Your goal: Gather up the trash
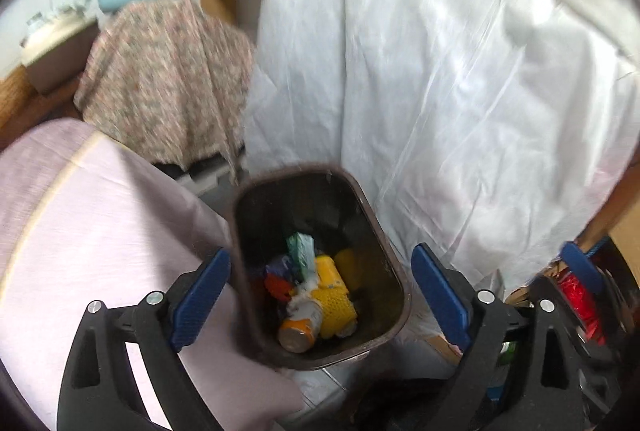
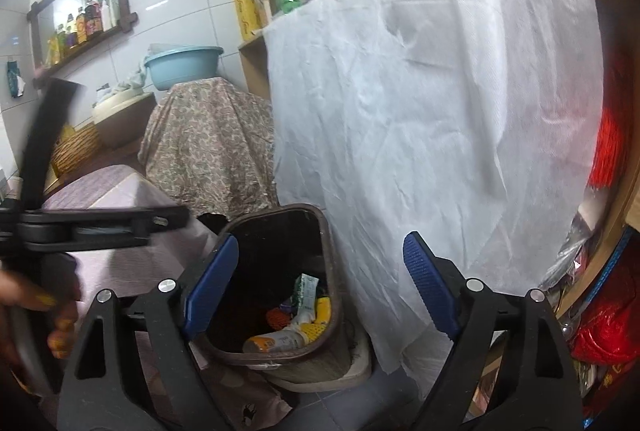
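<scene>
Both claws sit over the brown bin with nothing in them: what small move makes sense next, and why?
Probably lift both away to seek more trash. The left claw and right claw stand open and empty, and the bin already holds a can and wrappers.

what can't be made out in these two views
- Bin bottom: both views, hidden under the piled trash.
- Whatever the white sheet covers: both views.
- Can label: left view blurred, right view too small.
- Left gripper fingertips: in the right view, only its body shows, from the side.
- Shelf bottles: right view, too small to identify.
</scene>
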Motion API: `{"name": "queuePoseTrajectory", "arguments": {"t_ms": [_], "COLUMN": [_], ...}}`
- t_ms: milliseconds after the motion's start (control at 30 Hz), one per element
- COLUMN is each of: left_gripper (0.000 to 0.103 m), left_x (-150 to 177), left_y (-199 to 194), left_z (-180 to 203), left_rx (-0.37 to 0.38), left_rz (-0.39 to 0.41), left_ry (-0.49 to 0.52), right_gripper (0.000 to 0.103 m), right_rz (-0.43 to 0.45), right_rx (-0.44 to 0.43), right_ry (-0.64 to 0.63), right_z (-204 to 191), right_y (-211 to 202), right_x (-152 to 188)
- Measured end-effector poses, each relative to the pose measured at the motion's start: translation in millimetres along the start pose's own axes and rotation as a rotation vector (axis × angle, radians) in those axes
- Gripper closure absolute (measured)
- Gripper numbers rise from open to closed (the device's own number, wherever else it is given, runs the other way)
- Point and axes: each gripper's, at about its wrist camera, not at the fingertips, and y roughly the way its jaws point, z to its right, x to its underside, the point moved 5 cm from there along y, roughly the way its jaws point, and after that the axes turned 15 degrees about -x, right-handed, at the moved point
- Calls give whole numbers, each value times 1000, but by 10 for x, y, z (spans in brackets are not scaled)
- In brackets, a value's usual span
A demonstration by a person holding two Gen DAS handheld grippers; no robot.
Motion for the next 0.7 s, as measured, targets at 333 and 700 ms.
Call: {"name": "queuePoseTrajectory", "arguments": {"t_ms": [333,700], "left_gripper": [6,6], "left_x": [311,943], "left_y": [-1073,-1836], "left_z": [-1029,-1954], "left_rx": [-119,-286], "left_rz": [218,370], "left_ry": [-101,-238], "right_gripper": [6,6], "right_rz": [-15,1], "right_rx": [-77,-260], "right_ry": [-33,-160], "right_z": [-518,-1709], "right_y": [3,-79], "right_x": [-51,-85]}}
